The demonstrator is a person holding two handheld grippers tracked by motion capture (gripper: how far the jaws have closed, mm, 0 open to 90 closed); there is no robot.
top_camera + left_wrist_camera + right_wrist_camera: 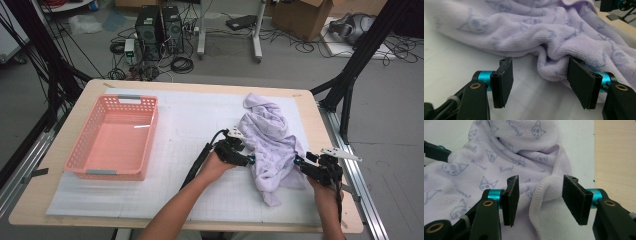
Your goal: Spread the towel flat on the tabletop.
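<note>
On the white gridded mat [200, 125], right half of the wooden table [75, 105], a lilac printed towel [270, 140] lies crumpled, well apart from the empty pink basket [114, 137] at left. Left gripper [250, 160] sits at the towel's left edge, jaws apart, 1 pad touching a fold, nothing clamped. Right gripper [299, 162] is at the right edge, jaws released astride the stitched hem [541, 195].
</note>
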